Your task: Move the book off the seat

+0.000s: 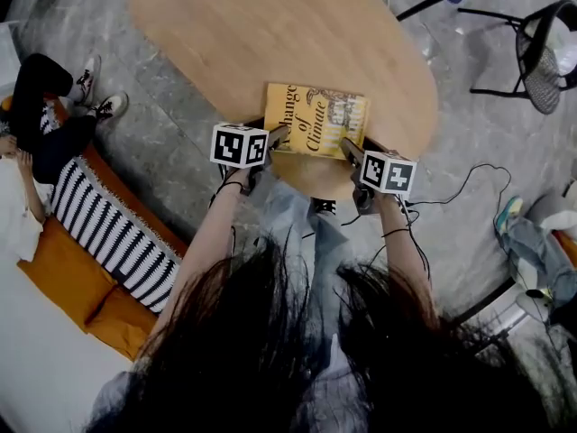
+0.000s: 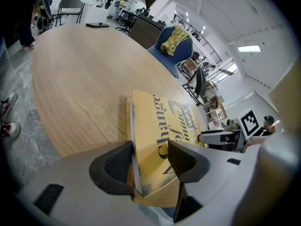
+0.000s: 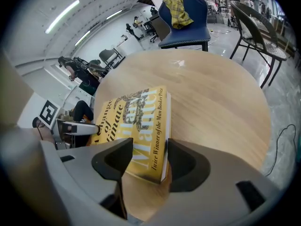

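At the near edge of the wooden table [image 1: 225, 25], the left gripper [image 1: 278, 136] and right gripper [image 1: 348, 148] are each pinching a near corner of the yellow book [image 1: 315, 120] lying there.

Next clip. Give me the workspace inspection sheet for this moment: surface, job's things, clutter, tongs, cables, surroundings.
Surface: oval light-wood table, mostly bare.
Job's things: yellow paperback book lies face up at the table's near end; no seat under it.
Clutter: one small dark flat object at the table's far end.
Grippers: left tongs and right tongs each appear closed on a near corner of the book.
Cables: black cable loose on the grey floor, right of the table.
Surroundings: blue chair draped with a yellow checked cloth; black wire chair; seated person at left.
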The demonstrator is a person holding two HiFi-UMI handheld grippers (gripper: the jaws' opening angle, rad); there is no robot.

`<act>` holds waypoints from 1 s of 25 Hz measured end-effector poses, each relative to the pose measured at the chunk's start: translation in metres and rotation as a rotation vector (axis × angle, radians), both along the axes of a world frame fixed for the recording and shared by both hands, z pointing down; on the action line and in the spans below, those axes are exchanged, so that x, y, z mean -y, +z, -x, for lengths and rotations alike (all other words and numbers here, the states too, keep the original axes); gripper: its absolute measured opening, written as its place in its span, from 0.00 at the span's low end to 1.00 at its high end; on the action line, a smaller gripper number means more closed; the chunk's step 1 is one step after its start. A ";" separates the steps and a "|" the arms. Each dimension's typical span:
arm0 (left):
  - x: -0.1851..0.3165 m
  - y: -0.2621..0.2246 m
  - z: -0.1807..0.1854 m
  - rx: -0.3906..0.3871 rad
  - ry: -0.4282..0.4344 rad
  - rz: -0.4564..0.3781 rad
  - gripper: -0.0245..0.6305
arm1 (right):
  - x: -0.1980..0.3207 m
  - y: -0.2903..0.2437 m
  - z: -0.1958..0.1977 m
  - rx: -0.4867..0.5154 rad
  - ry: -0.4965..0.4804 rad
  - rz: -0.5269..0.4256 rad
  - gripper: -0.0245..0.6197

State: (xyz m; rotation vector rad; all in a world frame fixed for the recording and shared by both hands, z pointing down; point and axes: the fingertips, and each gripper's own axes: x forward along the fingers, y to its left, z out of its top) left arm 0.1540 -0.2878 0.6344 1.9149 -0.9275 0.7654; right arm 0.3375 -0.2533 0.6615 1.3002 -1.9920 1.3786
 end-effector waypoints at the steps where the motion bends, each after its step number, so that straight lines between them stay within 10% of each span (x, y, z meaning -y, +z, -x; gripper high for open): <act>1: 0.000 0.000 0.000 -0.007 -0.009 0.002 0.40 | 0.000 0.000 -0.001 0.005 0.009 0.001 0.39; 10: -0.012 -0.025 0.022 -0.070 -0.147 -0.030 0.40 | -0.013 -0.018 -0.021 -0.021 0.083 -0.008 0.39; 25: -0.091 -0.185 0.007 -0.215 -0.226 -0.304 0.38 | -0.059 -0.216 0.005 0.090 -0.080 -0.333 0.31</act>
